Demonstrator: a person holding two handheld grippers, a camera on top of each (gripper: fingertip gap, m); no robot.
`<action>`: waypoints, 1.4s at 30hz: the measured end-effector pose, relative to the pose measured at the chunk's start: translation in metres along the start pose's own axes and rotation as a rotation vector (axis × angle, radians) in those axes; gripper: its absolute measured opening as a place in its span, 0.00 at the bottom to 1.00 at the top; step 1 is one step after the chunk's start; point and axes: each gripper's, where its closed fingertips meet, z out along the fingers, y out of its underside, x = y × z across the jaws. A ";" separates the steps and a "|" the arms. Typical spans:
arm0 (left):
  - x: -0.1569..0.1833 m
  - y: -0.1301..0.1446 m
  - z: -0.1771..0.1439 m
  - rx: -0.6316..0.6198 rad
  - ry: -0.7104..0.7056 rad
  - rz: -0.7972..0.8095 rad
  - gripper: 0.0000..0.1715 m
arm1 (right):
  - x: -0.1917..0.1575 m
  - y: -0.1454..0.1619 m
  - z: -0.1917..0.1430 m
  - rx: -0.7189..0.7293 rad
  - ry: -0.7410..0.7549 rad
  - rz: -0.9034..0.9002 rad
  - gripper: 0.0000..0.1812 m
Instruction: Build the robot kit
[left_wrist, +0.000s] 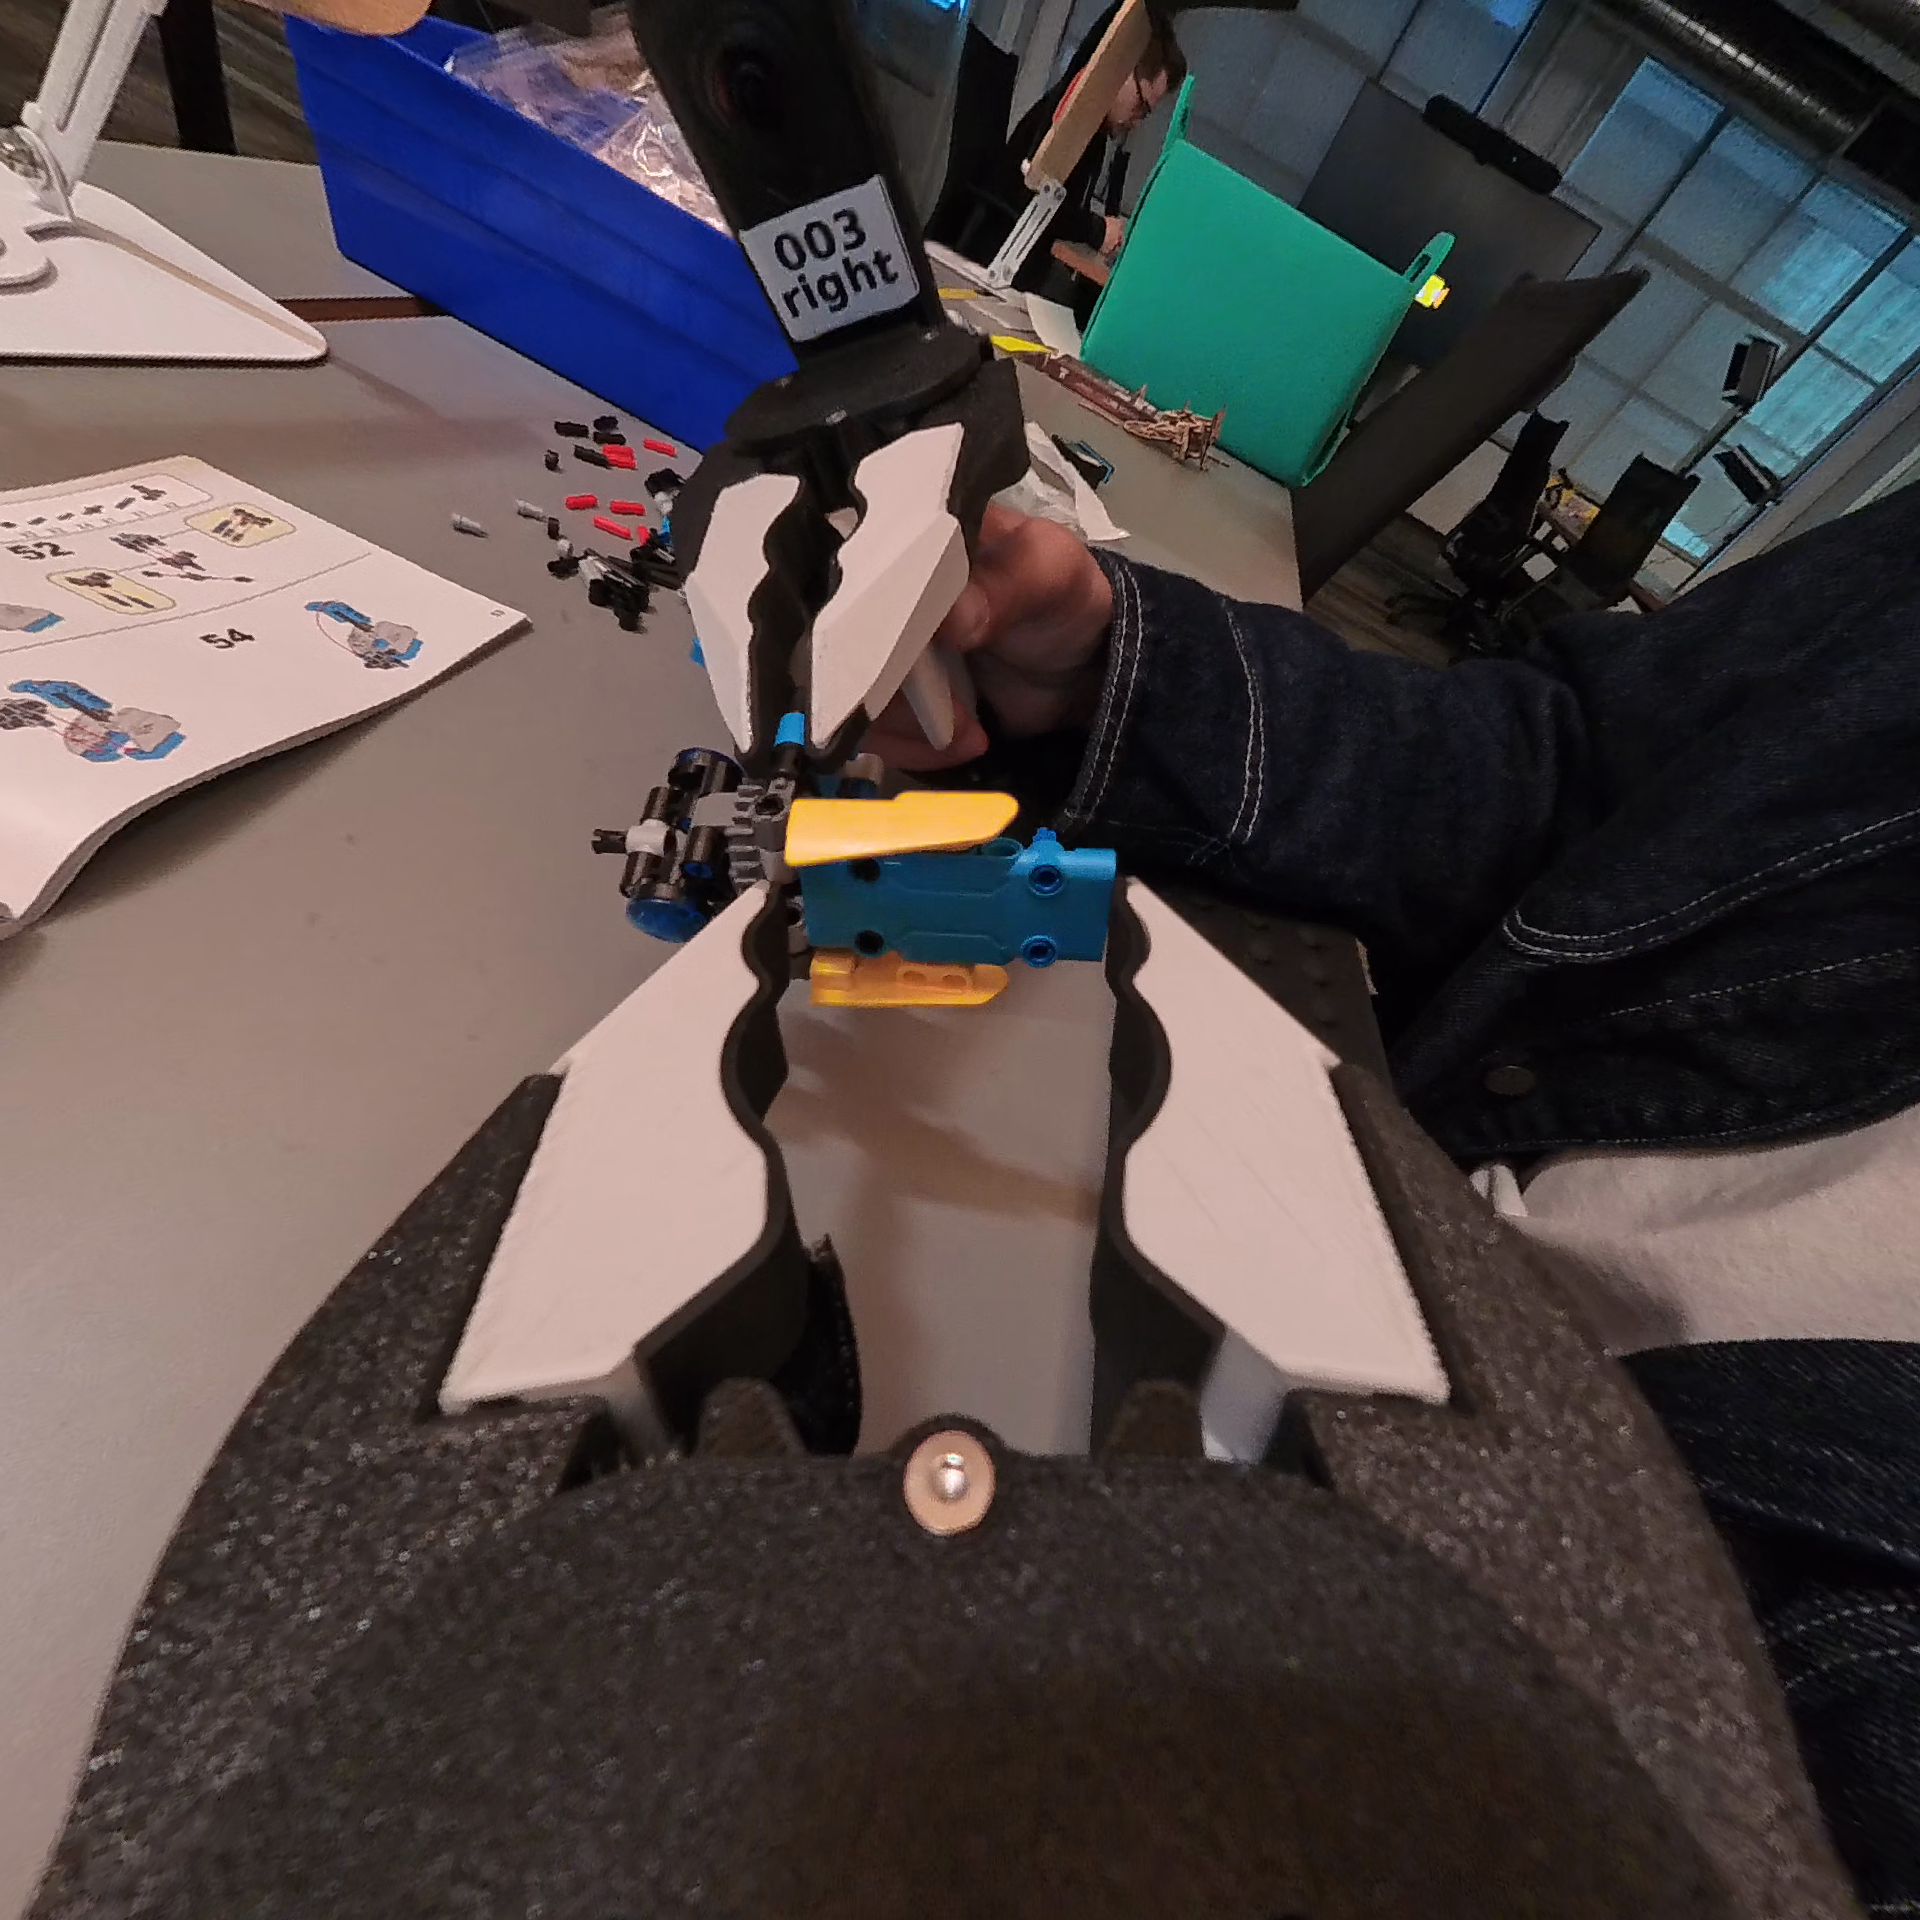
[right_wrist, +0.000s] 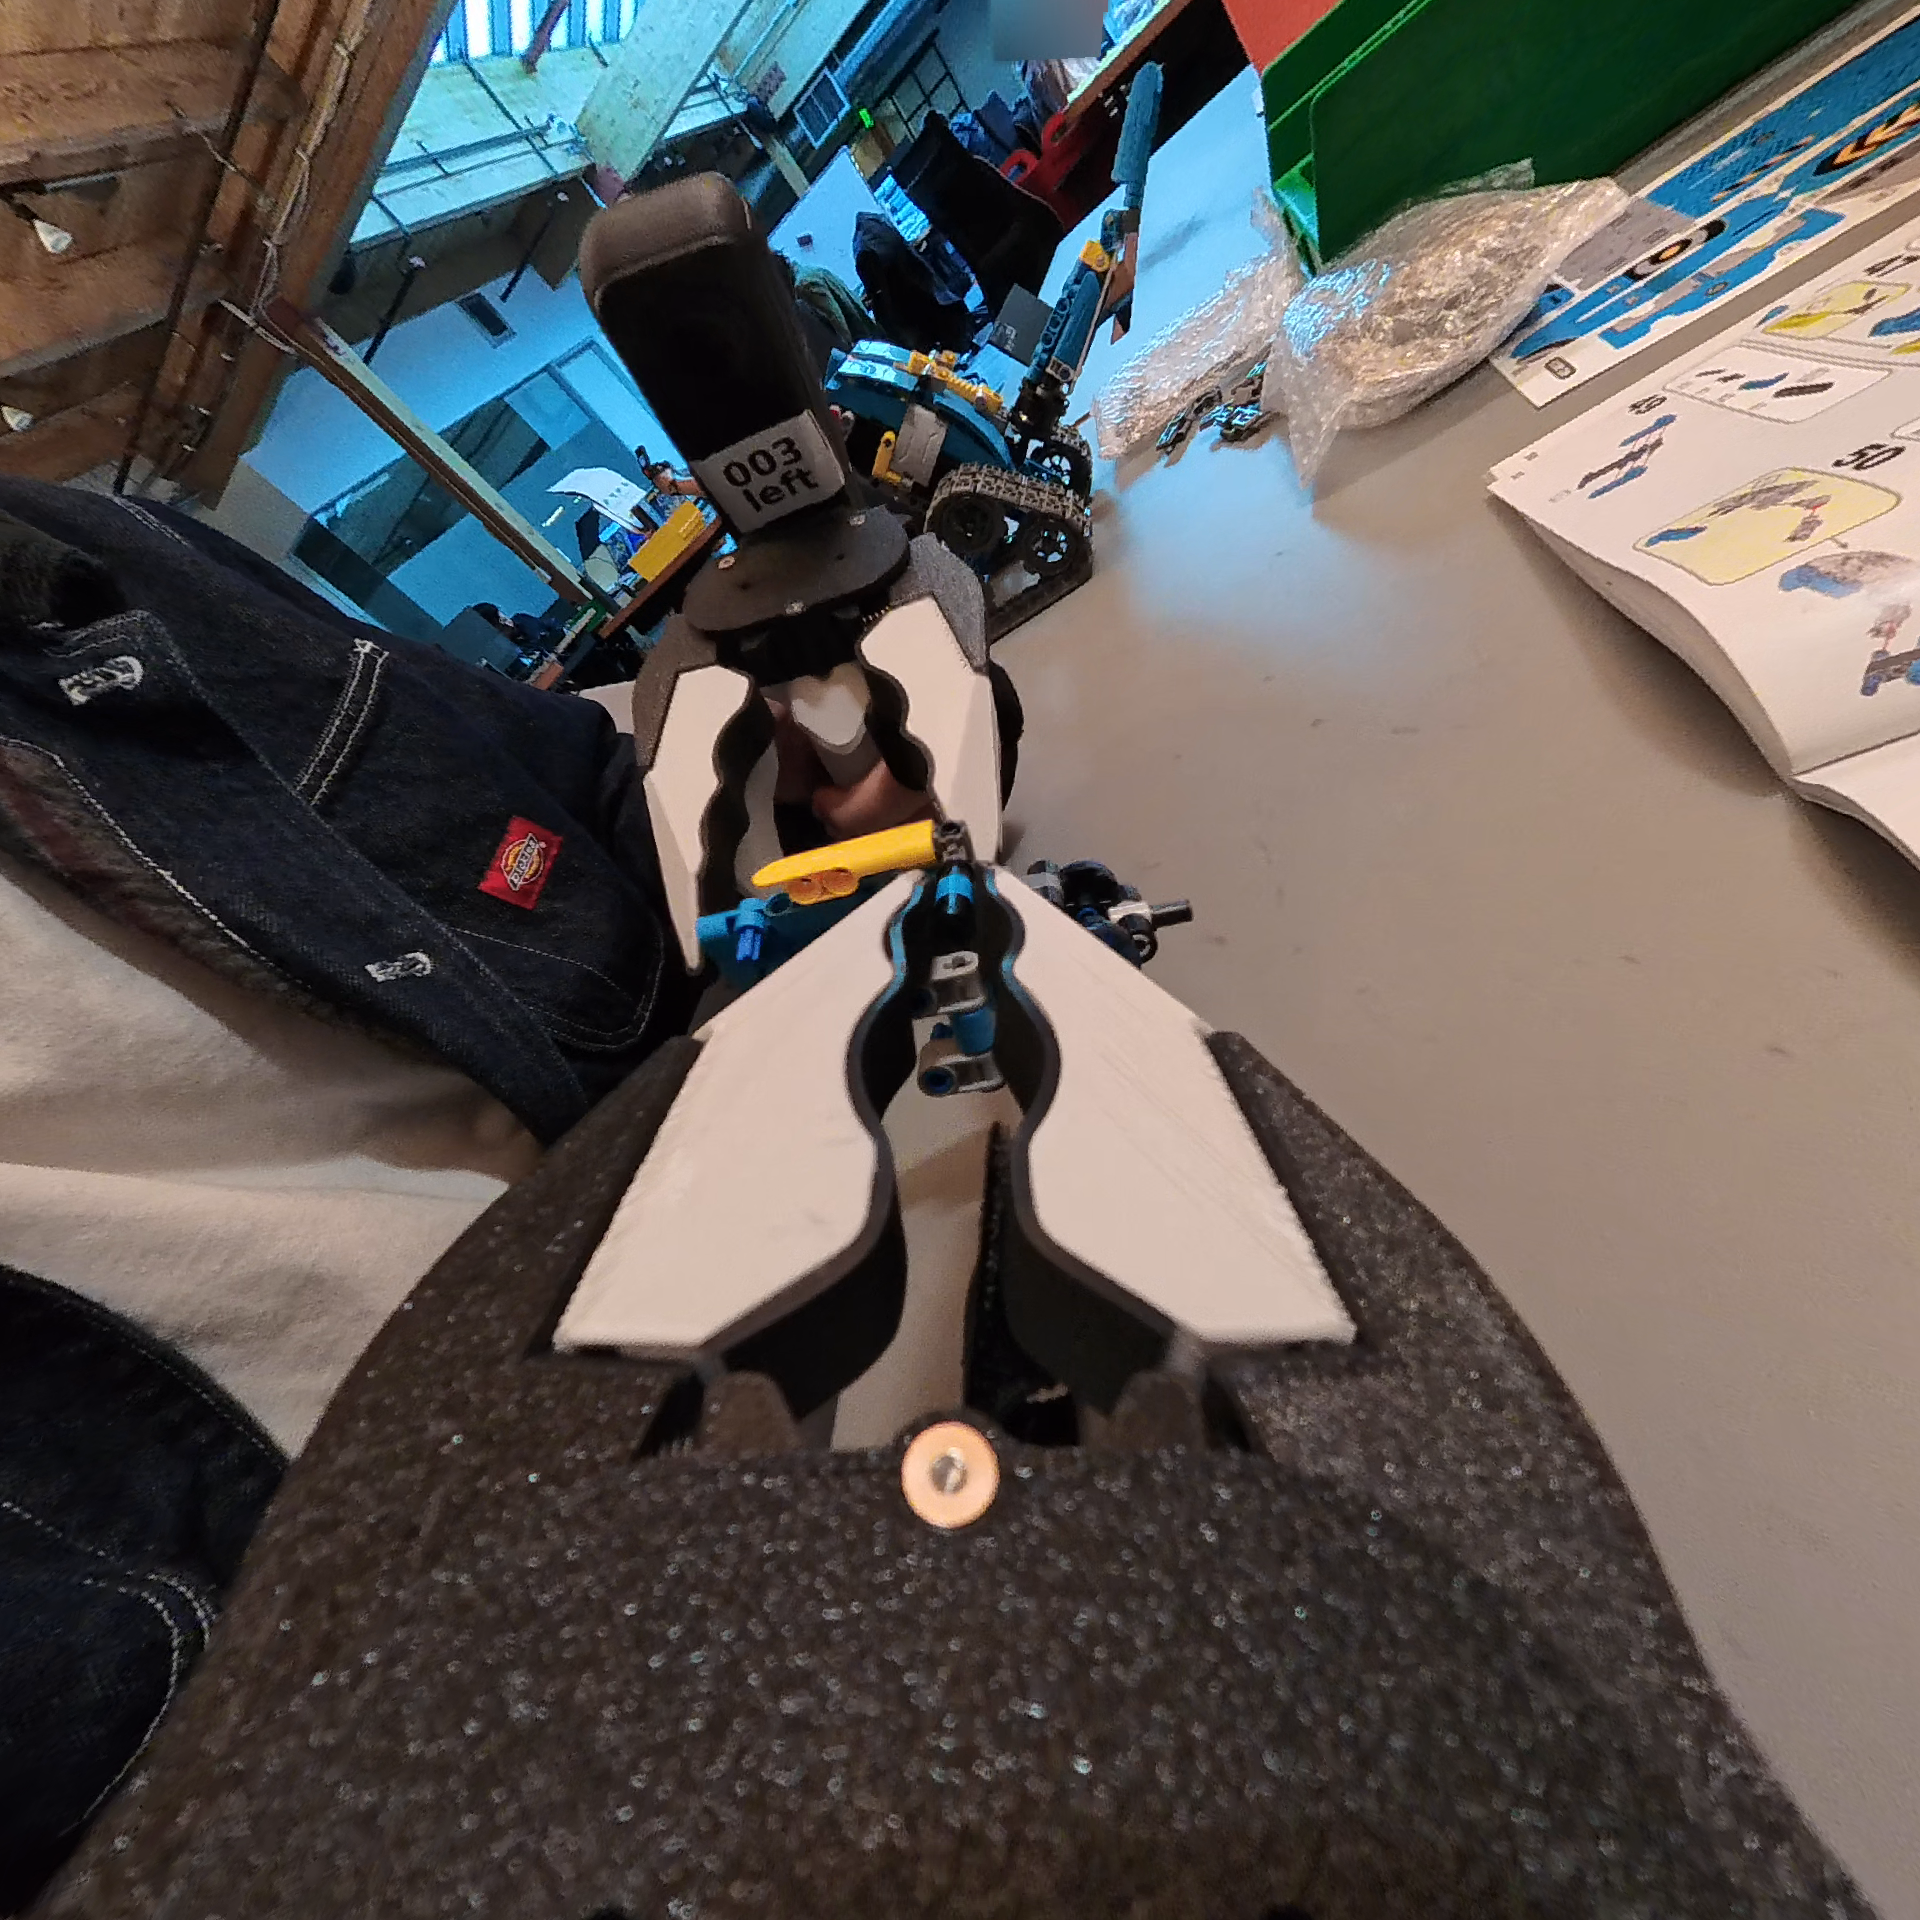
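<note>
A small brick assembly (left_wrist: 935, 914) has a blue body, two yellow panels, a grey gear and black-and-blue wheel parts at its left end. It is held just above the grey table (left_wrist: 260, 1039). My left gripper (left_wrist: 940, 904) is shut on the blue body, one finger on each side. My right gripper (left_wrist: 795, 743) comes down from above and is shut on a blue pin (left_wrist: 790, 727) that sticks up from the assembly. In the right wrist view, my right gripper (right_wrist: 940, 883) pinches that blue pin (right_wrist: 951, 899), and my left gripper (right_wrist: 836, 904) faces it, holding the assembly (right_wrist: 821, 878).
An open instruction booklet (left_wrist: 208, 644) and several loose small red, black and grey parts (left_wrist: 613, 520) lie to the left. A blue bin (left_wrist: 520, 229) and a green bin (left_wrist: 1247, 312) stand behind. A tracked model vehicle (right_wrist: 977, 457), plastic bags (right_wrist: 1403, 301) and the booklet (right_wrist: 1766, 540) also show. A denim sleeve (left_wrist: 1455, 748) reaches in at the right. My two grippers' fingertips are within a few centimetres of each other.
</note>
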 end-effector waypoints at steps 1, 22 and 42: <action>0.001 -0.002 0.000 0.011 0.008 -0.006 0.36 | -0.001 -0.001 0.000 0.008 -0.011 0.008 0.04; 0.014 0.038 0.018 -0.208 0.044 0.052 0.34 | -0.005 0.033 0.005 -0.204 0.003 0.010 0.04; -0.020 0.083 0.012 -0.455 -0.106 0.051 0.32 | 0.028 0.050 0.028 -0.498 0.287 -0.114 0.04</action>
